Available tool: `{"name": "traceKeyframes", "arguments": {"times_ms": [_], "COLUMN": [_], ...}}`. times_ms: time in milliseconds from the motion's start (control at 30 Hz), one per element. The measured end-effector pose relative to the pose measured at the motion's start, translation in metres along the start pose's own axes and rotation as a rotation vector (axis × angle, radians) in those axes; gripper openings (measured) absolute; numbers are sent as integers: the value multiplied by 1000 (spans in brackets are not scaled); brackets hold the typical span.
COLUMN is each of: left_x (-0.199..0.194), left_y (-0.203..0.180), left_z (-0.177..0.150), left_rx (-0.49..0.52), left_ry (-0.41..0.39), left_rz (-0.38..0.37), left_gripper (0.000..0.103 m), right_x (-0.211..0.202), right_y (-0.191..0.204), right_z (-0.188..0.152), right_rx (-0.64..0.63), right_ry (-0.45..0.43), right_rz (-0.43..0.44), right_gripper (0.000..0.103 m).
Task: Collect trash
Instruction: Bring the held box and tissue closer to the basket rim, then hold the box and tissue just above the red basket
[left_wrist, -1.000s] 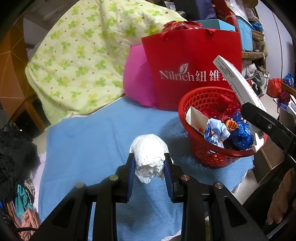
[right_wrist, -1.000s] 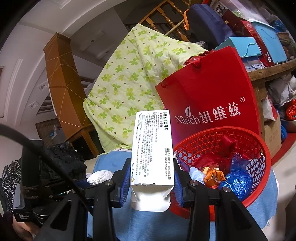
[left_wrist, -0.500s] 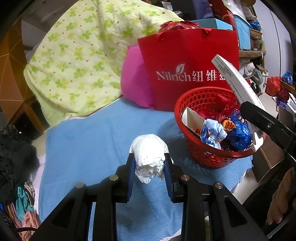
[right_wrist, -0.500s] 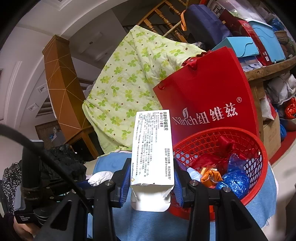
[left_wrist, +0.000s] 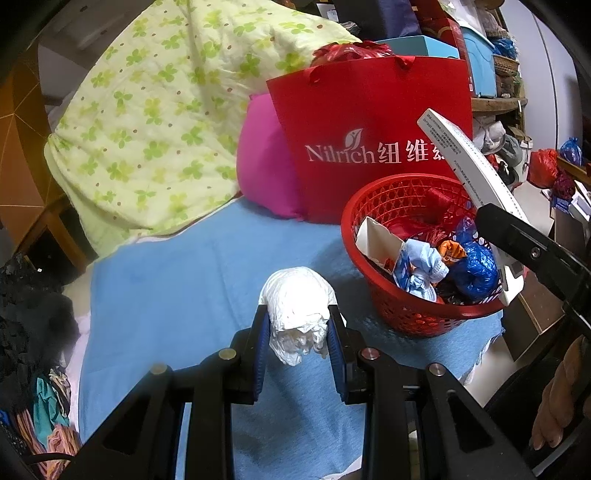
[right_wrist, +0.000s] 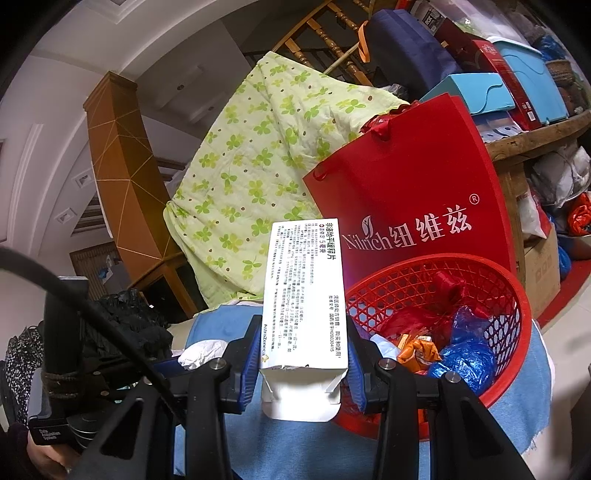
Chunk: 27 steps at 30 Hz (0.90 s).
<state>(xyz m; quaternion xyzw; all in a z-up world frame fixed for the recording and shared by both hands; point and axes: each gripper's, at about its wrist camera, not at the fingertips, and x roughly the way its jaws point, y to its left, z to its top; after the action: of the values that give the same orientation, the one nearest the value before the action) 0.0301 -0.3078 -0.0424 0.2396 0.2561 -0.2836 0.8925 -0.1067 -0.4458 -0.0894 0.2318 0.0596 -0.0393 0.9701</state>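
My left gripper (left_wrist: 297, 325) is shut on a crumpled white paper wad (left_wrist: 297, 306), held above the blue cloth, left of the red mesh basket (left_wrist: 406, 306). My right gripper (right_wrist: 303, 347) is shut on a white medicine box (right_wrist: 304, 291) with printed text, held upright just left of the basket (right_wrist: 506, 362). The box also shows in the left wrist view (left_wrist: 465, 166), tilted over the basket's right rim. The basket holds blue, orange and red wrappers and a torn carton. The paper wad shows in the right wrist view (right_wrist: 201, 352).
A red Nilrich paper bag (left_wrist: 373, 136) stands behind the basket, beside a pink cushion (left_wrist: 266, 166) and a green-patterned quilt (left_wrist: 155, 129). The blue cloth (left_wrist: 184, 280) covers the surface. Dark clothes (left_wrist: 29, 306) lie at the left. Cluttered shelves (right_wrist: 524, 96) stand behind.
The view in both cameras shifts slightly; the basket sits a little lower and to the left in the left wrist view. Both grips are unchanged.
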Motion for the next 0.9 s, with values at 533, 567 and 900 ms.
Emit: {"name": "traceKeyframes", "arguments": {"times_ms": [533,567,900], "left_x": [-1,-1,0], "left_y": [-8,-9,-13], "left_z": [3,3,4], "left_rx": [19,19,24], "left_ry": [-5,-4,-4], "left_rz": [-11,-12,-20], "left_gripper": [31,31,31], "right_x": [-3,-3,-10], "right_y": [-3,-3,-7], "right_z": [0,0,-1], "right_rx": [8,9,16], "right_ry": [-6,-7,-10], "right_rz": [-10,-10,-24], "right_gripper": [42,42,42]}}
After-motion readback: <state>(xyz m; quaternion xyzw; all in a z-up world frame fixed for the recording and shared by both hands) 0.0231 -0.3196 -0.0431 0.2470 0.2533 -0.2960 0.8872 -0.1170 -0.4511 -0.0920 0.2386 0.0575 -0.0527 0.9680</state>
